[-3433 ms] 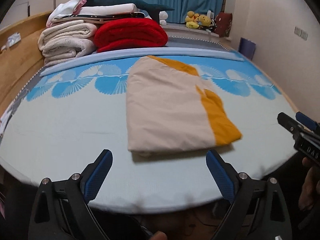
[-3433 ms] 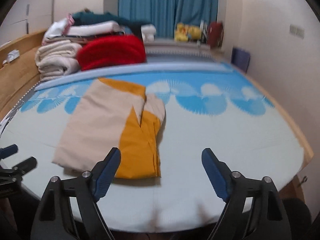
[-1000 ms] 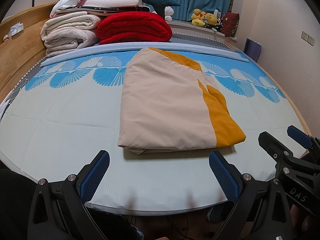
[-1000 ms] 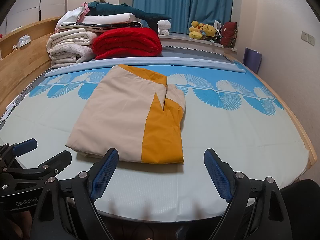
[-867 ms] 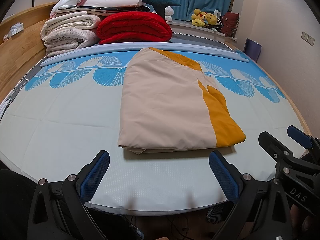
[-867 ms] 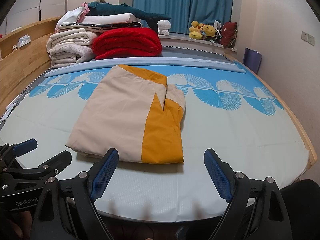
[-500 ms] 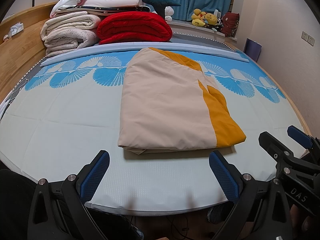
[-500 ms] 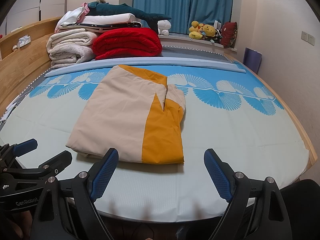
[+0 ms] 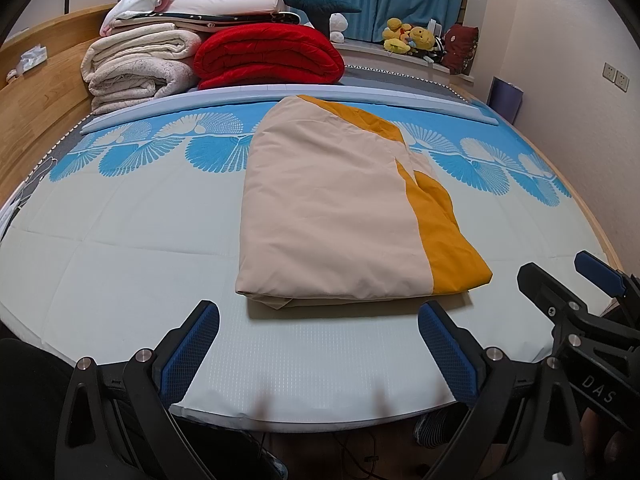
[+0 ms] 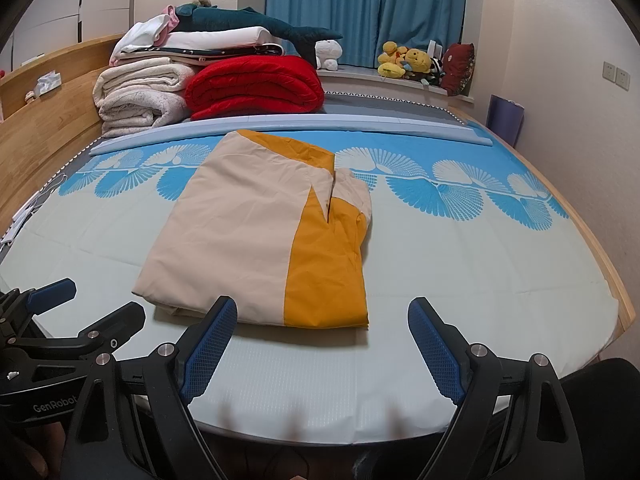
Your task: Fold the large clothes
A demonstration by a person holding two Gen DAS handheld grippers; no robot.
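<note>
Now, left side: the left gripper (image 9: 318, 344) hangs off the near edge of the bed (image 9: 120, 264), fingers wide apart and holding nothing.
Cloth: the folded cloth (image 9: 340, 216), cream with an orange band down its right side, lies flat mid-bed, its near edge just beyond both grippers.
Near-left corner: loose layers peek out under the cream fold here (the untidy spot), so the left fingers should pinch all layers together, not only the top one.
Step in hand: judging by the compact shape, one more fold or a final tidy seems due.
Right side: the right gripper (image 10: 320, 344) also hangs at the bed's edge, fingers wide and empty, facing the orange corner.
Doing it well: grip both near corners level, lift together, carry straight to the far edge, keeping the sides aligned.
</note>
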